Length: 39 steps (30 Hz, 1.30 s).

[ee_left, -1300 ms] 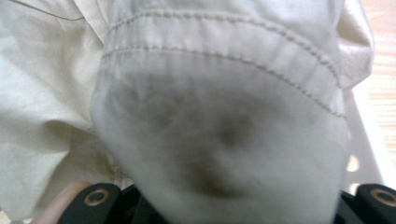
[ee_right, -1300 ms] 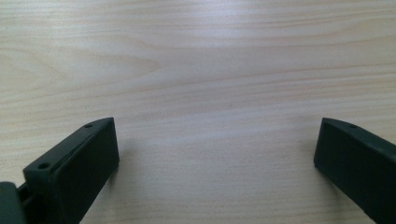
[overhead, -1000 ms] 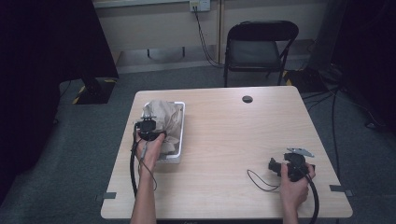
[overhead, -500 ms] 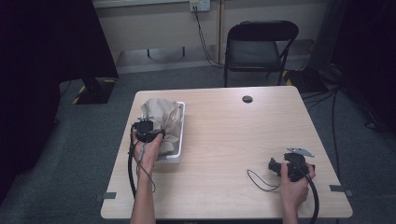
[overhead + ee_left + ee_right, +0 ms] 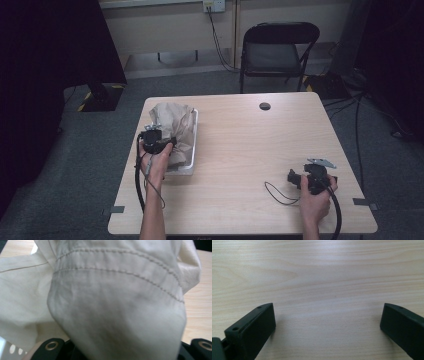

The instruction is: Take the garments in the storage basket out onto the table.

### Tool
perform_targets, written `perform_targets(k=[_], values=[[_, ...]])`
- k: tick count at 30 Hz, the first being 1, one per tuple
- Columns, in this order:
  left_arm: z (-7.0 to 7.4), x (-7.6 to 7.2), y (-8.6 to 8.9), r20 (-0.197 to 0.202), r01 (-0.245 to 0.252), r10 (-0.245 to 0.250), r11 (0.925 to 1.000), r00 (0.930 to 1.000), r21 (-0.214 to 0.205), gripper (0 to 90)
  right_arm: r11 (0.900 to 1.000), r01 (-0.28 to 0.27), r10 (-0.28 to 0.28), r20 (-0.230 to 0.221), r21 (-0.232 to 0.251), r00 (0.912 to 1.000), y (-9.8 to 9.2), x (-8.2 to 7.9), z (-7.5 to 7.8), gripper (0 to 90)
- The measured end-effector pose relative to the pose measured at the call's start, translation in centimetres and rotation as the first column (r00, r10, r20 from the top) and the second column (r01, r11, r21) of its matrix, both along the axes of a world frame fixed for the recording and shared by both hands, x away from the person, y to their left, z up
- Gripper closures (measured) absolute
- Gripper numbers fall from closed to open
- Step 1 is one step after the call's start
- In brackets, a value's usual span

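A crumpled beige cloth (image 5: 172, 120) lies heaped in a white tray (image 5: 189, 167) at the table's left side. My left gripper (image 5: 169, 144) is pushed into the near side of the cloth. In the left gripper view a stitched fold of the cloth (image 5: 112, 302) hangs over both jaws and hides them; only their black mounts show, set well apart, with the cloth bunched between them. My right gripper (image 5: 294, 178) rests on the table near the front right corner. Its jaws (image 5: 327, 322) stand wide open over bare wood with nothing between them.
The light wooden table (image 5: 250, 150) has a small black disc (image 5: 265, 106) near its far edge. A thin cable loop (image 5: 277, 192) lies beside the right gripper. A folding chair (image 5: 280, 50) stands behind the table. Dark carpet surrounds it.
The left gripper has shifted only slightly at the cloth in the tray. The right hand and its gripper have stayed where they were.
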<state>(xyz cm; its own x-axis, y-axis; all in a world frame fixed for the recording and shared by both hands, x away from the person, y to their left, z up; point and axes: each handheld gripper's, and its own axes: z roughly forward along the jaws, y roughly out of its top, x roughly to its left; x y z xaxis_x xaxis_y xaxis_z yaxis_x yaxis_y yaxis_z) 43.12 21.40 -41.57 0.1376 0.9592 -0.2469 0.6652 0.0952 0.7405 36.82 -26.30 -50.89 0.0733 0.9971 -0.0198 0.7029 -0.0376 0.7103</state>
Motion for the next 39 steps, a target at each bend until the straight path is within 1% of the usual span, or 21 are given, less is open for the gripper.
perform_targets(k=[1,2,5,7,8,11,16,18,25,31,35,36,39], values=[[0.1,-0.1,0.0,0.005,0.002,-0.002,1.0,1.0,-0.008,74.8,1.0,0.0,0.0,0.0,0.0,1.0,0.0,0.0,0.0,0.0],[0.1,-0.1,0.0,0.016,-0.001,0.001,1.0,0.9999,-0.004,74.6,1.0,0.0,0.0,0.0,0.0,1.0,0.0,0.0,0.0,0.0],[0.4,-0.3,0.0,0.024,-0.002,0.002,1.0,0.9997,0.002,74.1,1.0,0.0,0.0,0.0,0.0,1.0,0.0,0.0,0.0,0.0],[0.9,-0.5,0.0,0.051,-0.01,0.01,1.0,0.9987,0.001,74.0,1.0,0.0,0.0,0.0,0.0,1.0,0.0,0.0,0.0,0.0],[1.1,-0.6,0.1,0.057,-0.008,0.008,1.0,0.9983,-0.004,74.0,1.0,0.0,0.0,0.0,0.0,1.0,0.0,0.0,0.0,0.0],[1.6,-0.8,0.2,0.07,-0.01,0.01,0.9999,0.9975,0.001,73.7,1.0,0.0,0.0,0.0,0.0,1.0,0.0,0.0,0.0,0.0],[2.4,-1.4,0.2,0.116,-0.017,0.018,0.9998,0.9931,-0.014,73.5,1.0,0.0,0.0,0.0,0.0,1.0,0.0,0.0,0.0,0.0],[2.7,-1.6,0.2,0.132,-0.021,0.022,0.9997,0.9911,-0.012,73.5,1.0,0.0,0.0,0.0,0.0,1.0,0.0,0.0,0.0,0.0],[3.5,-2.1,0.3,0.152,-0.038,0.039,0.9992,0.9876,-0.013,73.3,1.0,0.0,0.0,0.0,0.0,1.0,0.0,0.0,0.0,0.0],[3.8,-2.5,0.3,0.171,-0.035,0.038,0.9992,0.9846,-0.017,73.3,1.0,0.0,0.0,0.0,0.0,1.0,0.0,0.0,0.0,0.0],[4.2,-2.8,0.2,0.184,-0.028,0.03,0.9995,0.9824,-0.013,73.3,1.0,0.0,0.0,0.0,0.0,1.0,0.0,0.0,0.0,0.0],[4.4,-3.0,0.1,0.192,-0.027,0.03,0.9995,0.9809,-0.016,73.2,1.0,0.0,0.0,0.0,0.0,1.0,0.0,0.0,0.0,0.0],[4.6,-3.1,0.2,0.193,-0.031,0.035,0.9993,0.9806,-0.019,73.1,1.0,0.0,0.0,0.0,0.0,1.0,0.0,0.0,0.0,0.0]])
